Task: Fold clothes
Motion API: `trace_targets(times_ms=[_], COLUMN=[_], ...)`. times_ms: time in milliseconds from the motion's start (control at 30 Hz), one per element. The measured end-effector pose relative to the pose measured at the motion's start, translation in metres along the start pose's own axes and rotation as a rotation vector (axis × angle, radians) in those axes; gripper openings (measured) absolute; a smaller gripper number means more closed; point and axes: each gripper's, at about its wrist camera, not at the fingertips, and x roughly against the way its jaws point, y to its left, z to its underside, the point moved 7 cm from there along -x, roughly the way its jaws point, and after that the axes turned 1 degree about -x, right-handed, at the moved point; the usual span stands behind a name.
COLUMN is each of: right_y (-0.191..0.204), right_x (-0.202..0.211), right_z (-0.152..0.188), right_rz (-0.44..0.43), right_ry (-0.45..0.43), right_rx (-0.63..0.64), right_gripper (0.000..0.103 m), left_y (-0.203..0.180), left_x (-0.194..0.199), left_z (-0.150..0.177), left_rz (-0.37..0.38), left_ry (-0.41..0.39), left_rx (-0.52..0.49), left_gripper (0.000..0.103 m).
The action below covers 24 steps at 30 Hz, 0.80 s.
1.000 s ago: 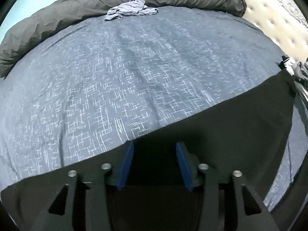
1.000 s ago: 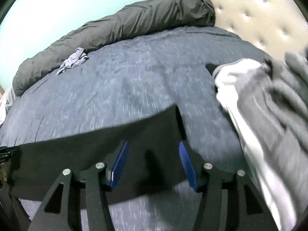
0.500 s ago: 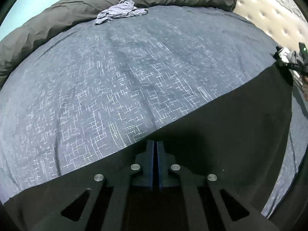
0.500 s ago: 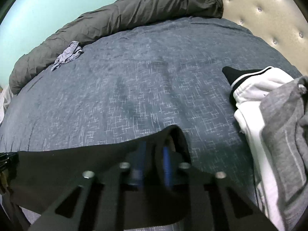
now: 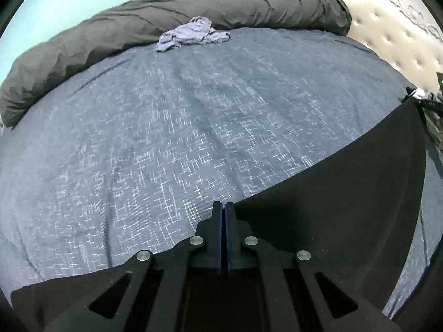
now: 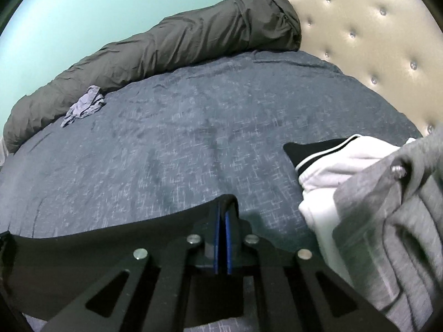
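A black garment (image 5: 346, 207) stretches between my two grippers above the blue-grey bedspread (image 5: 180, 138). My left gripper (image 5: 223, 207) is shut on its edge, the blue pads pressed together. In the right wrist view the same black garment (image 6: 97, 249) runs off to the left, and my right gripper (image 6: 223, 207) is shut on its corner, which folds over the fingertips. The right gripper also shows small at the far right edge of the left wrist view.
A crumpled lilac garment (image 5: 193, 34) lies at the far side of the bed by a rolled dark grey duvet (image 5: 193, 13). A white and black garment (image 6: 332, 171) and a grey one (image 6: 393, 235) are piled at the right. A tufted cream headboard (image 6: 373, 41) stands behind.
Both grippers were open over the black garment a second ago and have since shut on its edge. They have lifted a little, and the cloth now hangs taut between them.
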Motion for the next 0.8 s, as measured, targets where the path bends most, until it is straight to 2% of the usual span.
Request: trace_targets(times_ms=[167,333,433,467,500,600,733,800], right_y=[0.005,0.005,0.001,-0.001,-0.004,-0.002,0.001,0.0], right_x=[-0.025,-0.048,-0.044,-0.039,-0.033,-0.014,0.01,0.011], right_z=[0.005,0.015,0.015,0.014,0.014,0.023,0.037,0.049], right_rz=[0.053,0.091,0.133,0.156,0.179,0.137,0.063,0.044], right_ry=[0.052,0.116,0.096,0.082,0.067,0.058,0.051,0.082], right_rx=[0.017,0.031,0.07,0.083,0.094,0.076,0.044,0.024], right_gripper=[0.003,0.004,0.025,0.041,0.045,0.045,0.045,0.045], left_y=[0.002,-0.003,-0.001,0.0,-0.001,-0.005,-0.011,-0.014], left_x=[-0.014,-0.024,-0.021,-0.018,-0.014,0.007,0.04,0.052], left_z=[0.002,0.006,0.004,0.003,0.002,0.001,0.009,0.015], left_rz=[-0.002,-0.018,-0.014,-0.012,-0.014,-0.028,0.013,0.033], left_ry=[0.029,0.048,0.037,0.031,0.024,-0.003,-0.039,-0.045], left_rx=[0.021,-0.005,0.022,0.031,0.033,0.033,0.073,0.091], left_gripper=[0.001,0.002,0.005,0.005,0.005,0.005,0.008,0.011])
